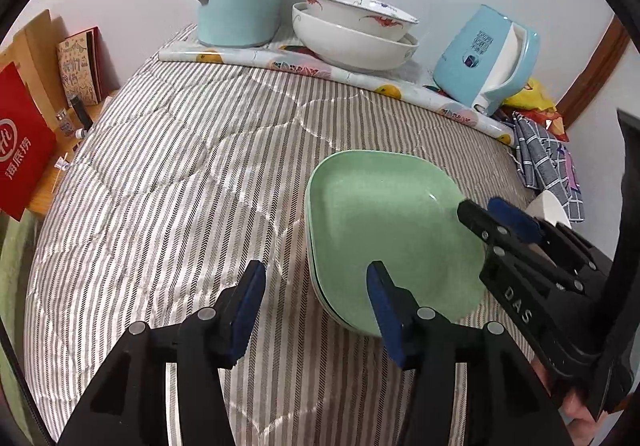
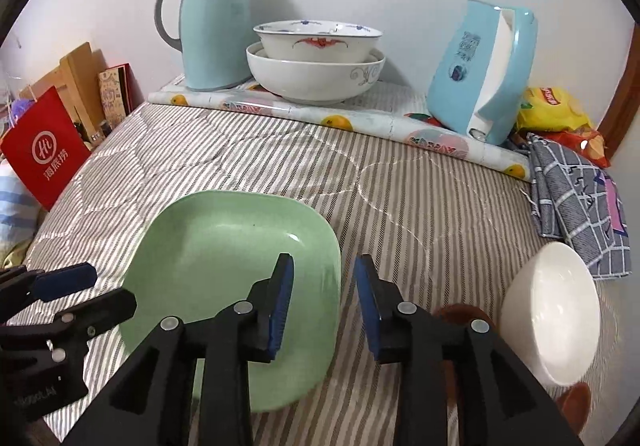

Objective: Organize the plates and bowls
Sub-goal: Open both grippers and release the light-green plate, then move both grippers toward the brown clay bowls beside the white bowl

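Left wrist view is showing the left tongs (image 1: 316, 302) hanging with their blue pads apart, gripping nothing; the right pad is hovering over the near left edge of the green plates (image 1: 392, 230), the left pad over bare cloth. Right wrist view is showing the right tongs (image 2: 324, 302) likewise standing apart, straddling the right rim of the green plates (image 2: 236, 258) without pressing on it. From the left wrist view, at least two square green plates are sitting stacked on the striped quilt (image 1: 180, 174) covering the desk. Just right of the right tongs, a white bowl (image 2: 556, 310) is lying tilted on the quilt, with something reddish-brown (image 2: 460, 316) partly hidden beside it. Farther right, a checked grey cloth (image 2: 576, 198) is lying crumpled. Along the far wall, two nested bowls (image 2: 316, 62) are resting on a fruit-print sheet (image 2: 360, 122), between a pale blue jug (image 2: 212, 22) on the left and a blue kettle (image 2: 480, 74) on the right. A red bag (image 2: 44, 154) is leaning at far left.
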{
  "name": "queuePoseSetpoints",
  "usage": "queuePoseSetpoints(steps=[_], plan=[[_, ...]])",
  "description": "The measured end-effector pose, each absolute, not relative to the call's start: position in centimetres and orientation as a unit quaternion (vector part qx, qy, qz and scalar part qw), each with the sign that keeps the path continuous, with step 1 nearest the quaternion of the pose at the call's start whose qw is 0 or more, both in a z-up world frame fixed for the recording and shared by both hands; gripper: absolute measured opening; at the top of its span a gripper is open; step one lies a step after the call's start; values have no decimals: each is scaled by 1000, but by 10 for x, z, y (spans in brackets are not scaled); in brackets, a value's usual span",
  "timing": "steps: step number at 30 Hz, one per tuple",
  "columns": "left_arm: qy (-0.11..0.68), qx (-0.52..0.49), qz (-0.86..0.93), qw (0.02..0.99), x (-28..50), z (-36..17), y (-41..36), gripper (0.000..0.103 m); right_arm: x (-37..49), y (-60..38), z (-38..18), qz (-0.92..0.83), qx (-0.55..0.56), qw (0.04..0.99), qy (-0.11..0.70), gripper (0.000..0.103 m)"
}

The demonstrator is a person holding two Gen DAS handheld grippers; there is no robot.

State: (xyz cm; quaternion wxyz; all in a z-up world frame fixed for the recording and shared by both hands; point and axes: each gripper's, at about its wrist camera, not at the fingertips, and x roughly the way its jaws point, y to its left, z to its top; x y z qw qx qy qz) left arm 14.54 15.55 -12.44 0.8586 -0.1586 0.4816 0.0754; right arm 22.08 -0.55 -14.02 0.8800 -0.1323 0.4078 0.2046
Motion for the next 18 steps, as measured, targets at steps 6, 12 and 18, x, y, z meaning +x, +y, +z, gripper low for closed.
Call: queuePoseSetpoints(steps=[6,12,18], plan=[[467,-155,67,868,133,-108,145,50,196,-30,-123,194,-112,888,401,43],[451,-144,48,880,122,-89,121,50,167,-72,-98,170,-95,907,375,55],[439,-133,25,888,114,-75,91,50,144,-134,-80,121,-64,924,358,64]])
